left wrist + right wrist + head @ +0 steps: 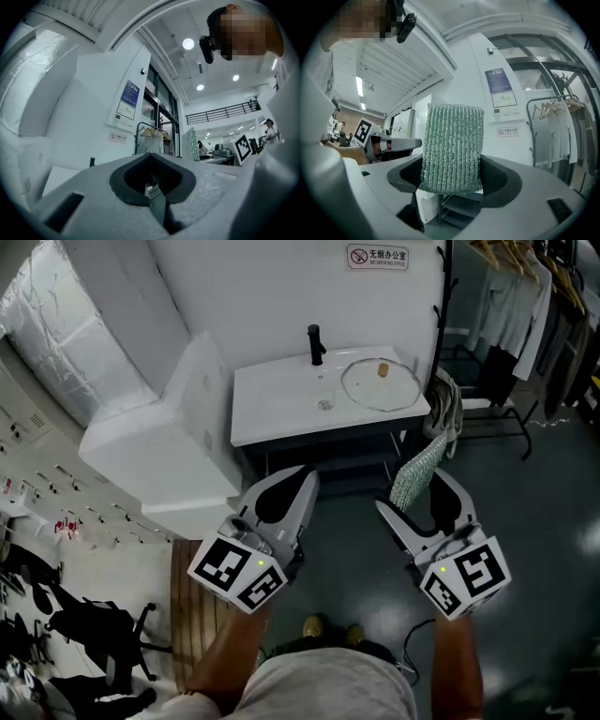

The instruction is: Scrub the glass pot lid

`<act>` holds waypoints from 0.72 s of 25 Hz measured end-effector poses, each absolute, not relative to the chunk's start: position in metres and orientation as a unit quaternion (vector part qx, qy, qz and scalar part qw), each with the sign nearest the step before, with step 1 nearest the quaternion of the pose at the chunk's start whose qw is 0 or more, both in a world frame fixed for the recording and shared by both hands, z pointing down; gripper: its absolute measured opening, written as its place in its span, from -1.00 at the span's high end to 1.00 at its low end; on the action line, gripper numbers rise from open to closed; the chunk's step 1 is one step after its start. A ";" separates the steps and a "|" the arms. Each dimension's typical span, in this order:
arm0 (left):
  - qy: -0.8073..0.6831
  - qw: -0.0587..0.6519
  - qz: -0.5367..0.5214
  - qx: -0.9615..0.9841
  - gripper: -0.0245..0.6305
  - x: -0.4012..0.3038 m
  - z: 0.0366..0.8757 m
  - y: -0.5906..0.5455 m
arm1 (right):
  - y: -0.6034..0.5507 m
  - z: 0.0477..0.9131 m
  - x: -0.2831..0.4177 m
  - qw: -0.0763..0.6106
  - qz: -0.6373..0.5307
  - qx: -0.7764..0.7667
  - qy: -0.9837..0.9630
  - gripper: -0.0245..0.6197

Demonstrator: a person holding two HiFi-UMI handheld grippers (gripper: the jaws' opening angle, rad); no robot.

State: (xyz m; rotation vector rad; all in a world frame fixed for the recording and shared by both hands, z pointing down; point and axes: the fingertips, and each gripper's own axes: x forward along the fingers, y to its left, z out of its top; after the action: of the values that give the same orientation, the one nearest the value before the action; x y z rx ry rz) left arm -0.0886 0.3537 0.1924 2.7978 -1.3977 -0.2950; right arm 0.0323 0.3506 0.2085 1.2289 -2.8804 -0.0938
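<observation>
The glass pot lid (379, 383) lies flat on the right part of the white sink counter (272, 409), far ahead of both grippers. My right gripper (409, 486) is shut on a green knitted scrubbing pad (415, 468), which stands up between its jaws (452, 149). My left gripper (305, 486) is shut with nothing in it; in the left gripper view its jaws (152, 185) meet with only the room beyond. Both grippers hang over the dark floor, short of the counter.
A black tap (316, 344) stands at the counter's back, with a drain (324, 404) in front of it. A cloth (446, 409) hangs at the counter's right end. White foam blocks (159, 446) lie left. A clothes rack (530, 306) stands right.
</observation>
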 end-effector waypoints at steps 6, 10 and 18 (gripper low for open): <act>-0.443 0.005 -0.102 0.891 0.87 -0.109 0.195 0.344 | 0.342 0.210 0.019 0.010 -0.028 0.402 -0.915 -0.16; -0.437 0.003 -0.106 0.893 0.87 -0.126 0.195 0.337 | 0.337 0.211 0.006 0.010 -0.030 0.411 -0.911 -0.16; -0.417 0.003 -0.116 0.902 0.88 -0.153 0.199 0.326 | 0.332 0.216 -0.013 0.017 -0.035 0.439 -0.898 -0.16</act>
State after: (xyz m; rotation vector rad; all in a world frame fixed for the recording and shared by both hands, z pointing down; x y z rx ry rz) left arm -0.1527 0.3256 0.1989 2.8265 -1.3059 -0.3642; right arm -0.0129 0.3324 0.2157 1.3640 -2.7894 -0.1088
